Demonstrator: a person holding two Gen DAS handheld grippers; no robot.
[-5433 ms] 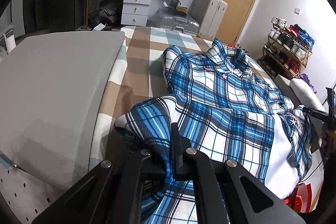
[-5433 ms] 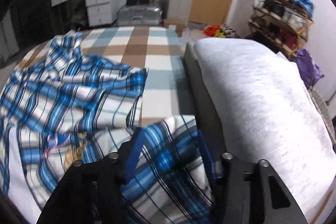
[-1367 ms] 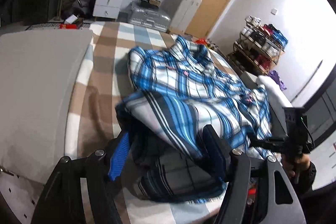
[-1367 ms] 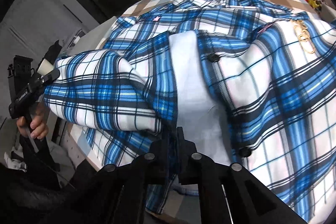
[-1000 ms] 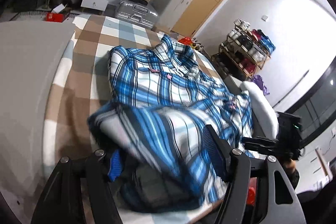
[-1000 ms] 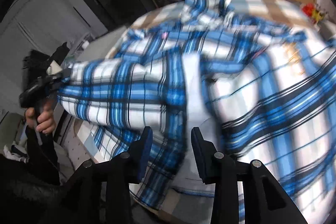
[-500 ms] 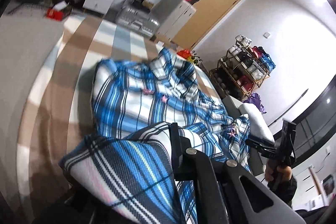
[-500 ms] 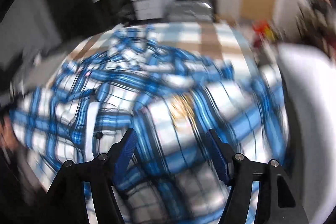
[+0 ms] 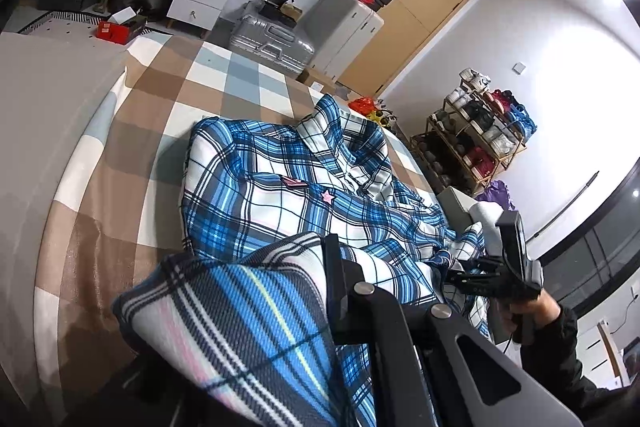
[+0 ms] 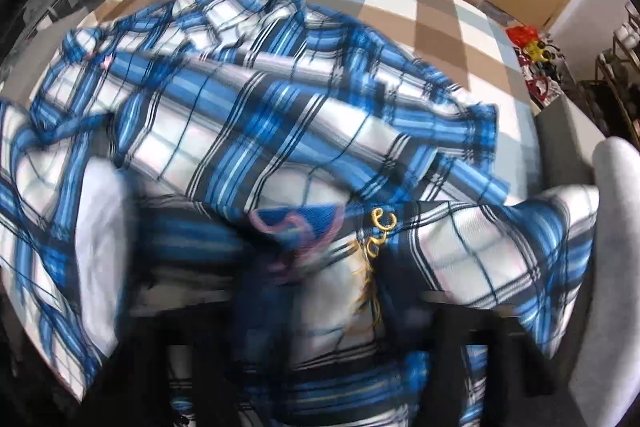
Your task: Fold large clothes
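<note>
**Plaid shirt pinched at both ends on the checked bed**

The blue-and-white plaid cotton shirt [image 9: 304, 195] lies spread on the bed's brown, white and grey checked cover [image 9: 120, 147], collar towards the far end. The left tongs [image 9: 332, 287] are clamped tight on a bunched fold of its hem. The right tongs [image 10: 316, 307] are closing, with cloth between them; motion blur hides whether the pads press. Gold and pink embroidered lettering [image 10: 372, 239] on the shirt is too blurred to read. A wooden shoe rack [image 9: 476, 143] holds pairs of shoes.
</note>
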